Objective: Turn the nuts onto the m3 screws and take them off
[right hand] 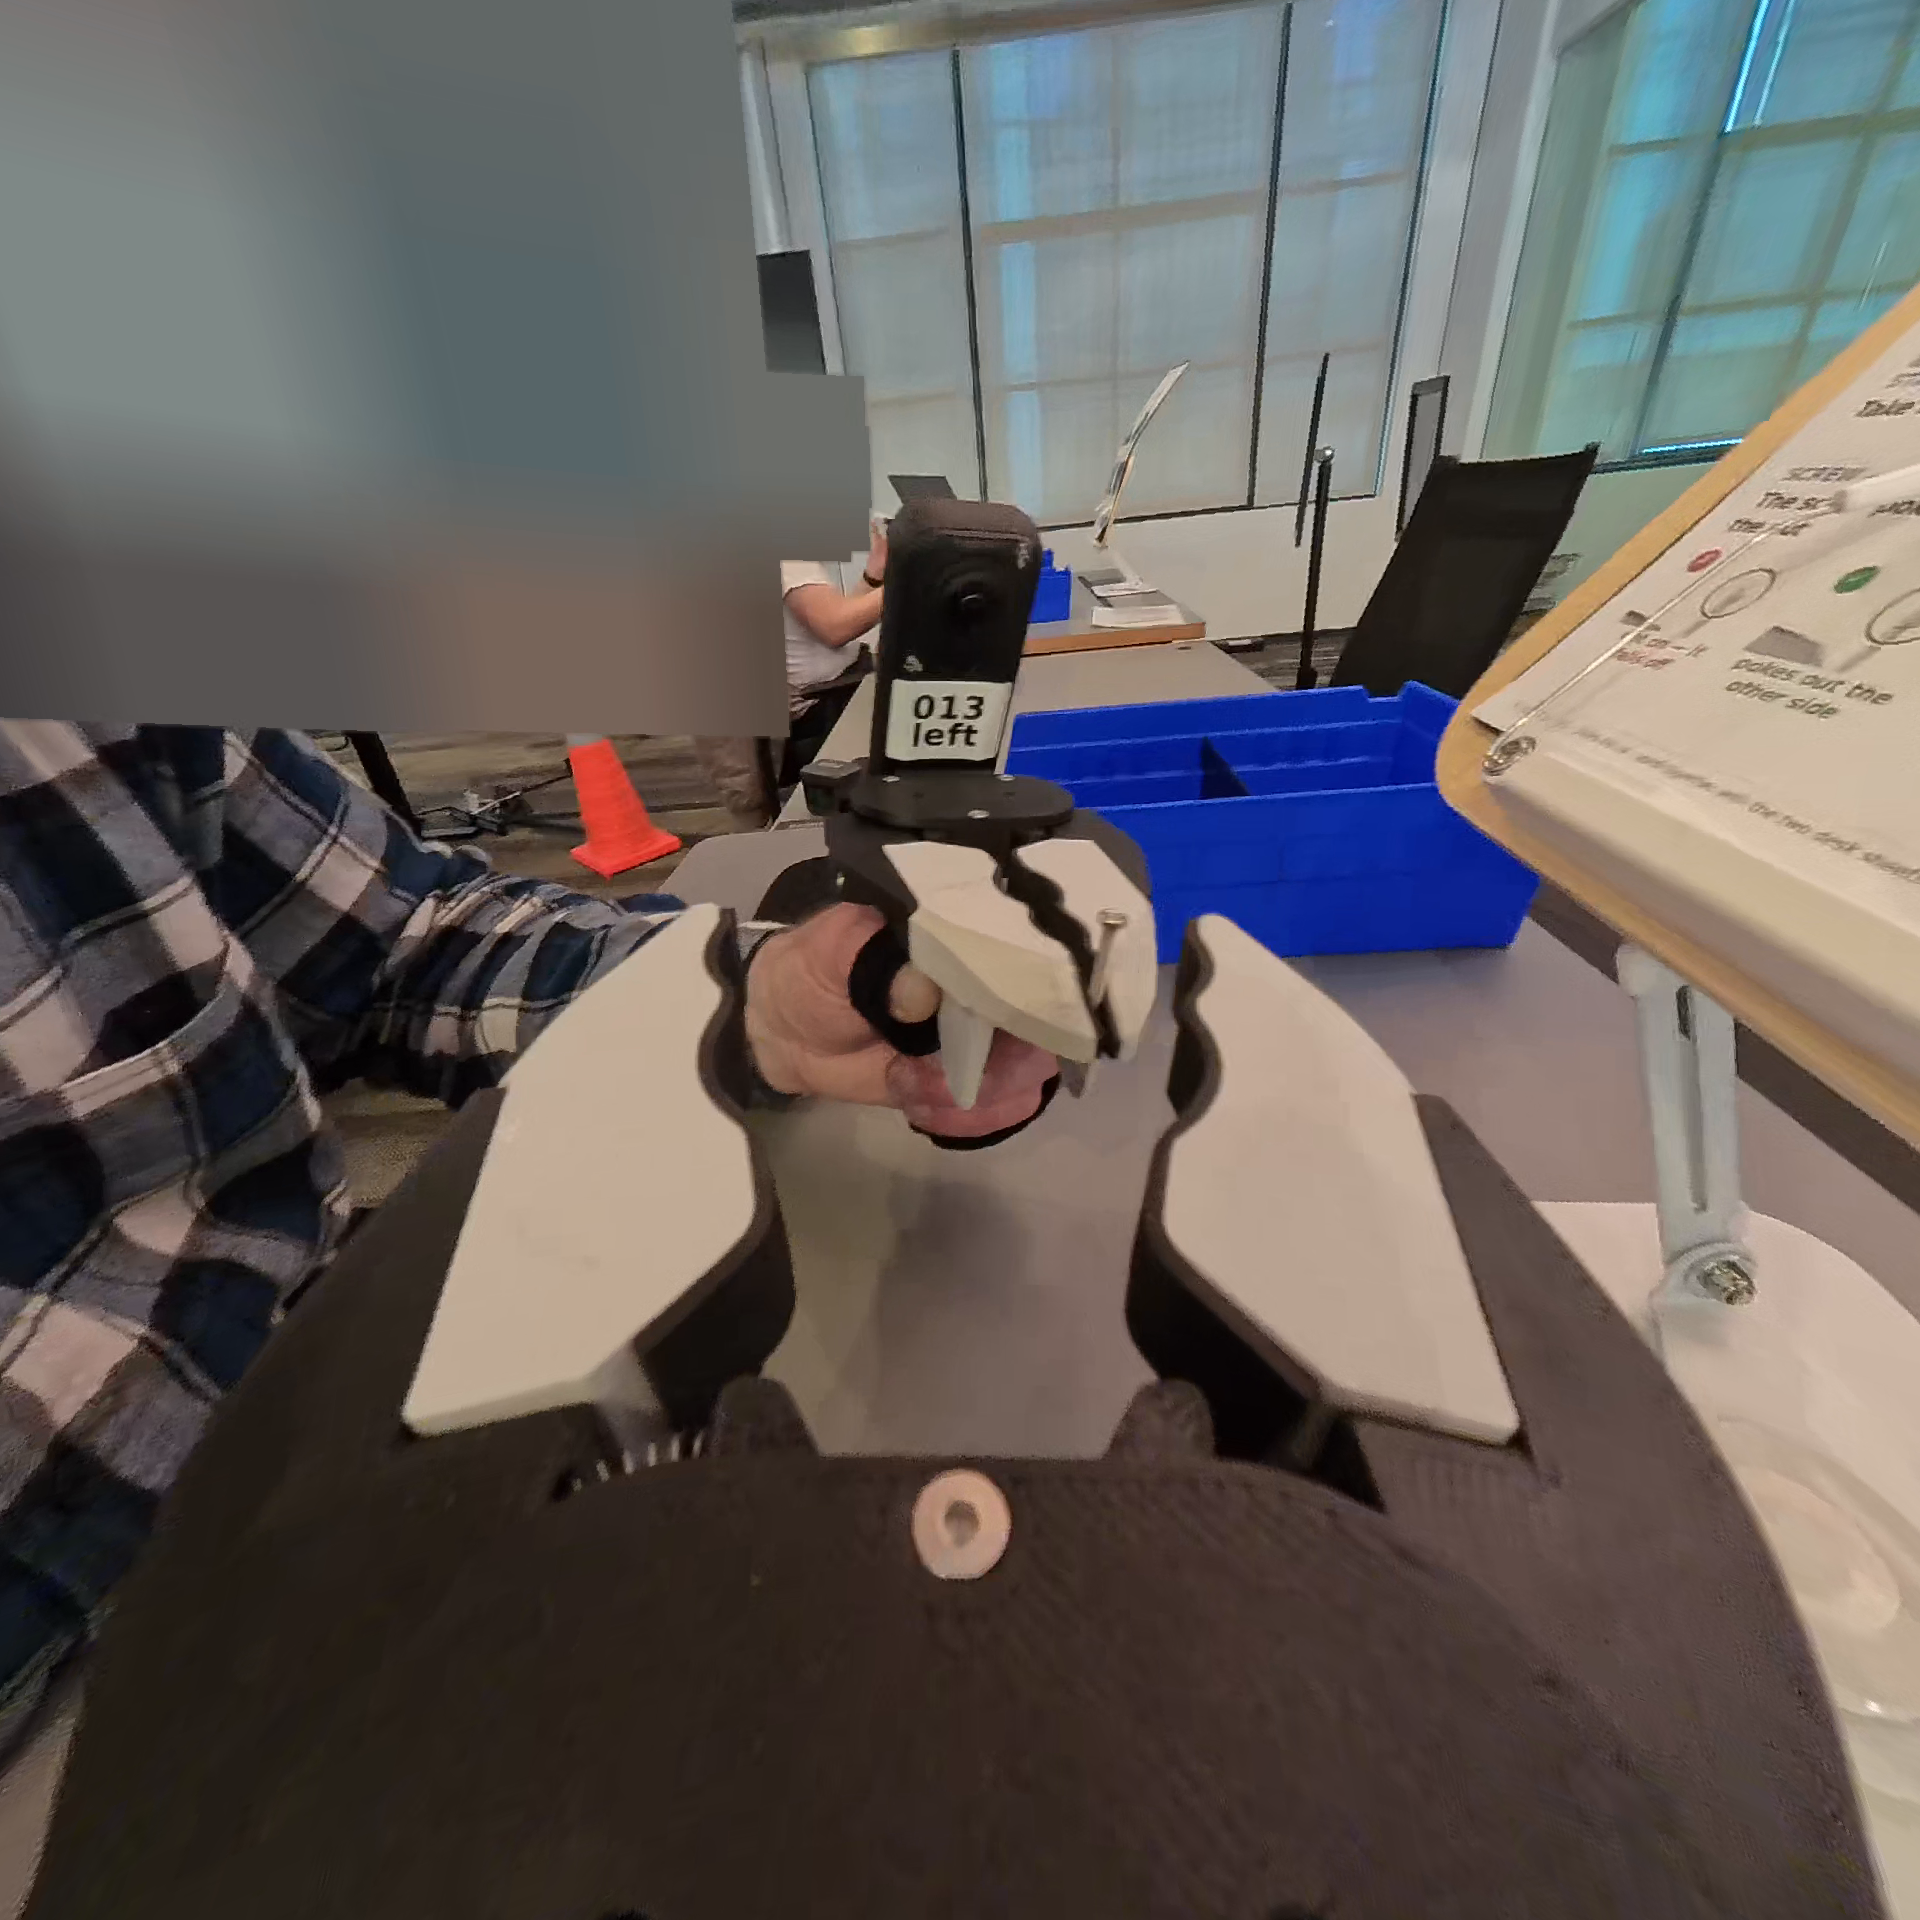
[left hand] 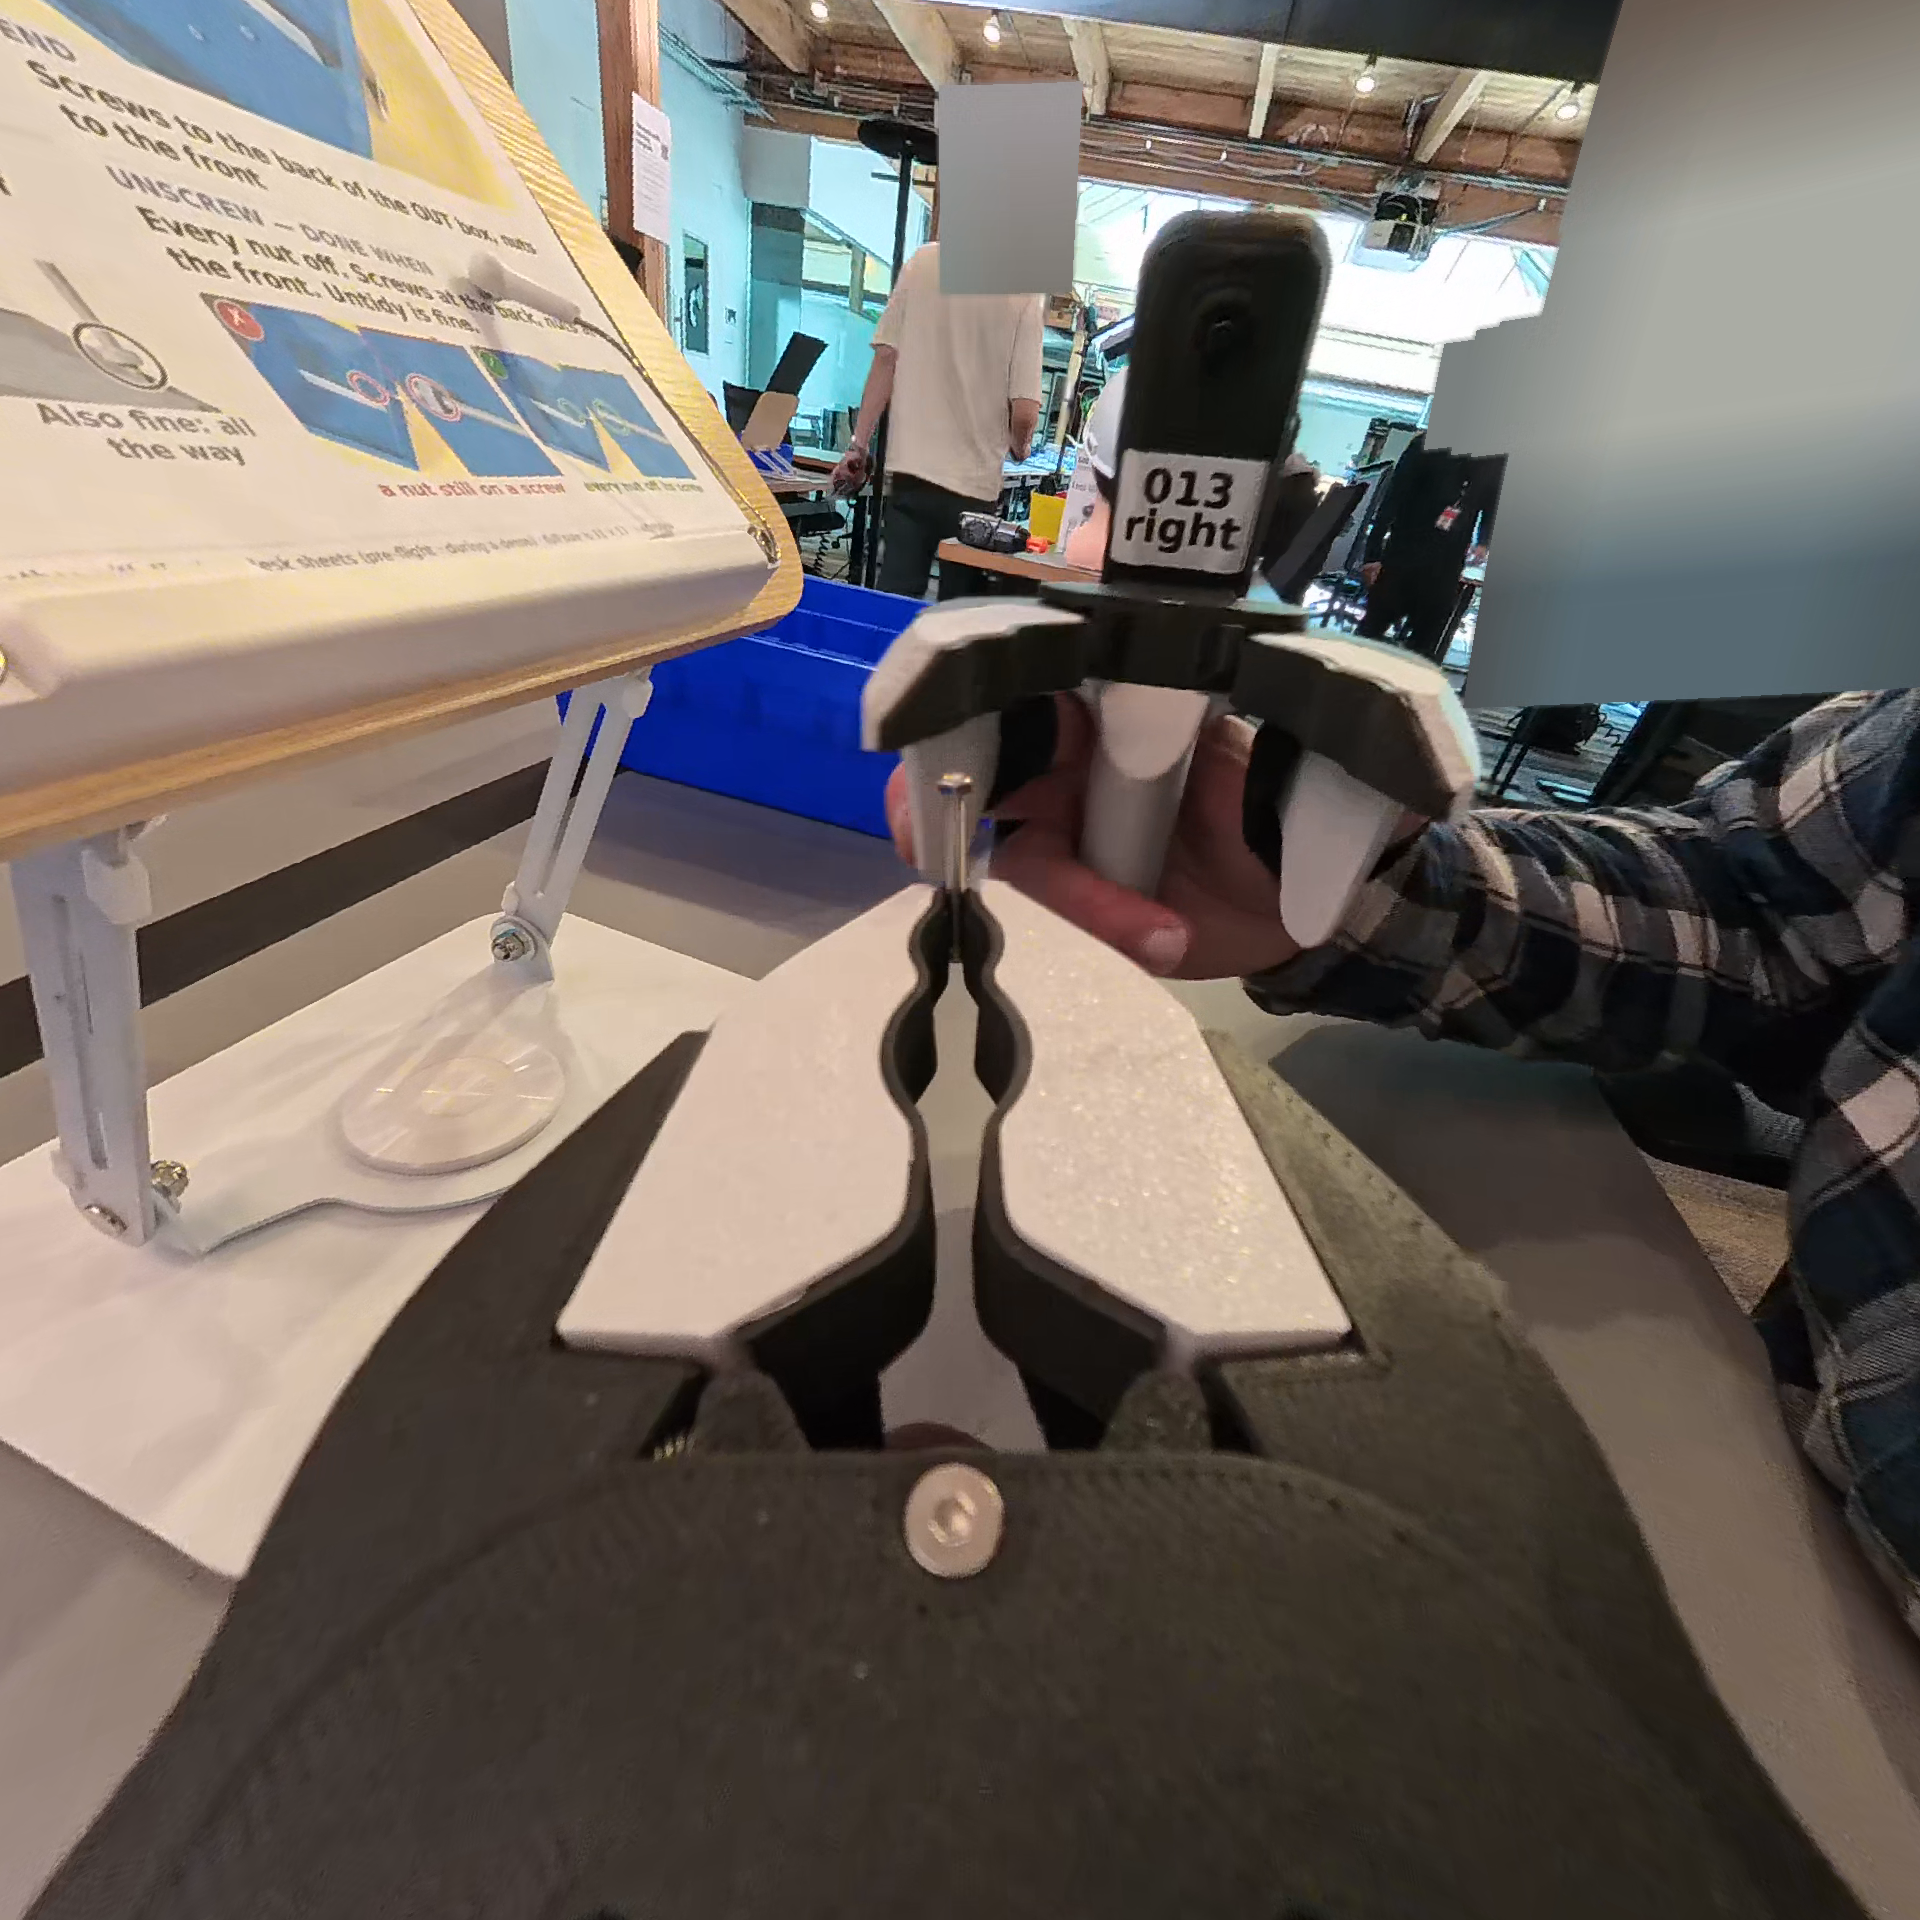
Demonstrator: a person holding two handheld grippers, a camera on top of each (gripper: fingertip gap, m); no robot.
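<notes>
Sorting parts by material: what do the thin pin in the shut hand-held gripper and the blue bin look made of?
Screw: apparently bare metal, silvery and shiny, gripped by the left hand-held gripper. Blue bin: likely moulded plastic, uniform colour, smooth slightly glossy walls.

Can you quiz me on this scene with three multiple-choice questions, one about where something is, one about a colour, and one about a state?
1. Where is the screw?
A. In the bin
B. Between the left gripper's fingertips
C. Flat on the table

2. What colour is the bin?
A. Blue
B. Red
C. Green

3. How does the right gripper stand?
A. Shut on a screw
B. Shut on nothing
C. Open

Answers:
1 B, the screw stands up out of the closed fingertips, head on top.
2 A, the divided bin on the table is blue in both views.
3 C, its fingers stand wide apart with nothing pressed between them.
</notes>
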